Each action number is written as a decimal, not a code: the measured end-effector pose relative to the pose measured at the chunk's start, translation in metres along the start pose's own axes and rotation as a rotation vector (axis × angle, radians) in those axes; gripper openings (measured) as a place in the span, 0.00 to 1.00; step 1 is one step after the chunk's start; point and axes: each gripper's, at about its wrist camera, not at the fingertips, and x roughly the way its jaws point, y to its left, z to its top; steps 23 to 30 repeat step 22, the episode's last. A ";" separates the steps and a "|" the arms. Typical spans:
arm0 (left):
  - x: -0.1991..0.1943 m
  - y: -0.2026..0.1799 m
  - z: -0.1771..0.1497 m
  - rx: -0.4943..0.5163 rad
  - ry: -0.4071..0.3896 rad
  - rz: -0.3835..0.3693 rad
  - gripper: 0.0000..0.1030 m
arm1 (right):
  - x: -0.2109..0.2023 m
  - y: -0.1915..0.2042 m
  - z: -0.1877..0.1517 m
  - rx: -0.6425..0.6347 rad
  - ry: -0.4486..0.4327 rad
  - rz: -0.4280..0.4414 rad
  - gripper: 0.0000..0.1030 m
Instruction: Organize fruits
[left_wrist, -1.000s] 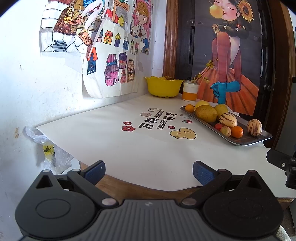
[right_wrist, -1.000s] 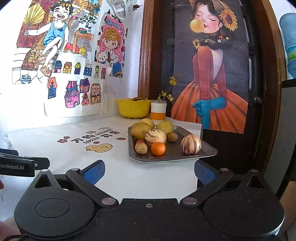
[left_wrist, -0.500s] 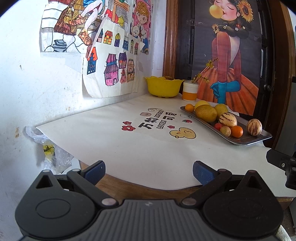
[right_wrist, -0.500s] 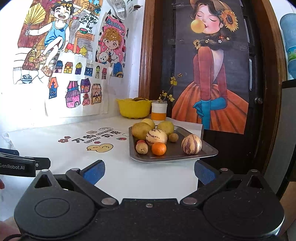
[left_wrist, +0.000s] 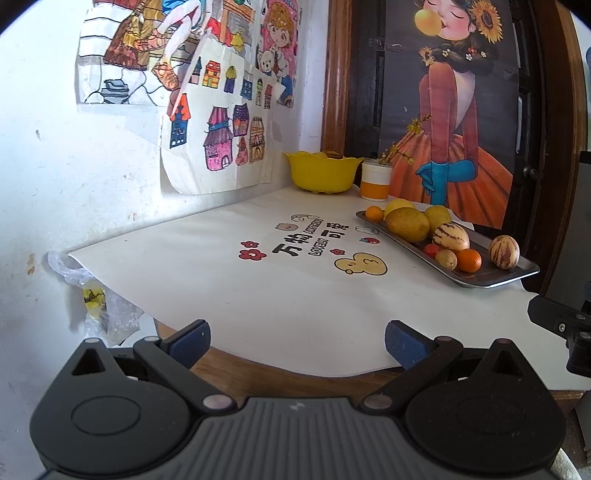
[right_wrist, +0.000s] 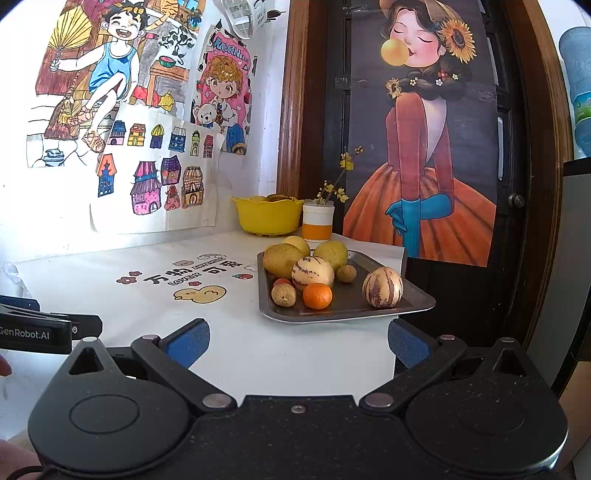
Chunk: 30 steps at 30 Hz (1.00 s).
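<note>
A metal tray at the table's right side carries several fruits: striped melons, a small orange, yellow-green pears and small brown fruits. A yellow bowl with fruit inside stands at the back by the wall. My right gripper is open and empty, just short of the tray's near edge. My left gripper is open and empty at the table's front left edge, far from the tray.
A white and orange cup with yellow flowers stands beside the bowl. A white printed cloth covers the table. Drawings hang on the left wall; a dark door with a poster is behind. A plastic bag hangs at the left corner.
The right gripper has drifted very slightly; the tray appears a touch nearer and to the right. The left view is almost unchanged. Both grippers stay open.
</note>
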 end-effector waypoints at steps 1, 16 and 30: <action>0.000 -0.001 0.000 0.002 0.004 0.002 1.00 | 0.000 0.000 0.000 -0.001 0.000 0.000 0.99; 0.000 -0.003 -0.001 0.010 0.007 0.032 1.00 | 0.000 0.000 0.000 0.000 0.000 0.000 0.99; 0.001 -0.002 -0.001 0.012 0.010 0.032 1.00 | 0.000 0.001 0.000 0.000 0.000 -0.001 0.99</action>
